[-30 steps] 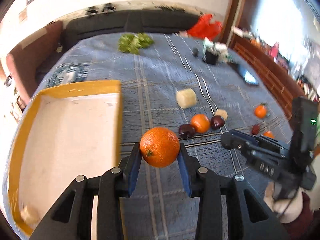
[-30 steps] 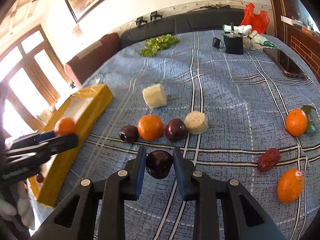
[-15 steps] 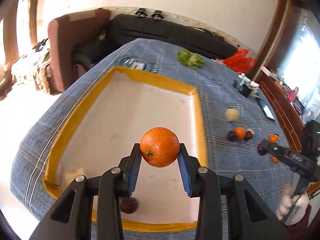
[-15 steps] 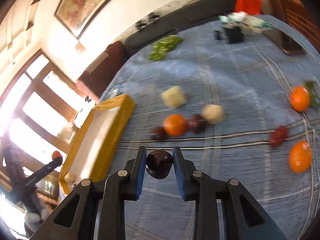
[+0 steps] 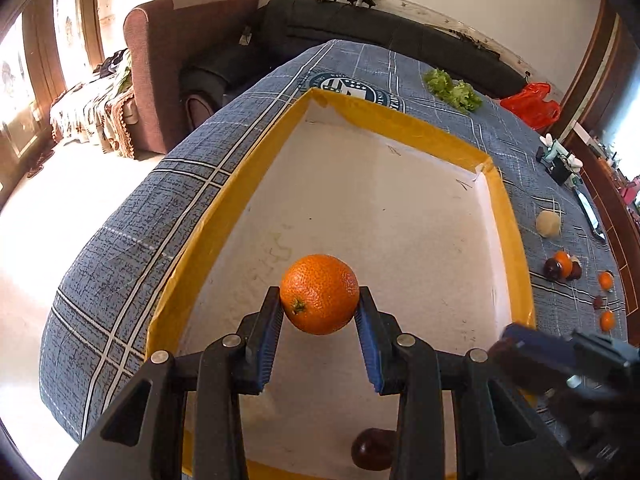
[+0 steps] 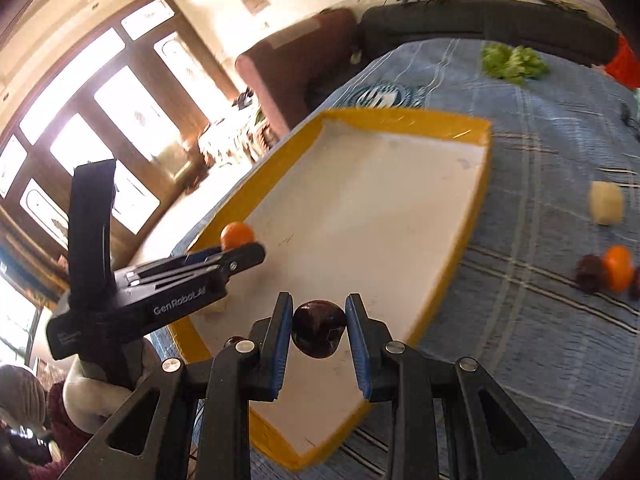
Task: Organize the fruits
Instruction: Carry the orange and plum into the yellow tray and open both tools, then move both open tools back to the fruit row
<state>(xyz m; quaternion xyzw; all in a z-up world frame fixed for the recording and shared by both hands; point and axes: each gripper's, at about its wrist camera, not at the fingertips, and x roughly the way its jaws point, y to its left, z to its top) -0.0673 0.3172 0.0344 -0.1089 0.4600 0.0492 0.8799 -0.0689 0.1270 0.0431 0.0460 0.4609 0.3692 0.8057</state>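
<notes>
The left gripper (image 5: 320,320) pinches a round orange (image 5: 319,294) between its blue-padded fingers (image 5: 270,344). The orange has bright, finely pitted skin and a small green-brown stem scar facing the camera, low on its left side. It hangs above the white floor of a shallow tray (image 5: 224,216) with yellow walls, nearer the tray's near edge than its far one. A dark, glossy red fruit (image 5: 372,454) lies on the tray floor by the near wall, partly hidden behind the gripper.

The right gripper (image 6: 318,332) pinches a dark plum (image 6: 319,328), smooth, shiny and nearly black-red, over the near corner of the same tray (image 6: 474,208). In the right wrist view, the left gripper (image 6: 240,248) reaches in over the tray's left wall with its orange (image 6: 237,234).

The tray sits on a blue plaid cloth (image 5: 132,240). Beyond the tray's right wall, loose fruit lies on the cloth: a pale yellowish piece (image 6: 606,203), then an orange fruit (image 6: 618,268) touching a dark one (image 6: 591,274). A green leafy bunch (image 6: 514,62) lies near the cloth's far edge.
</notes>
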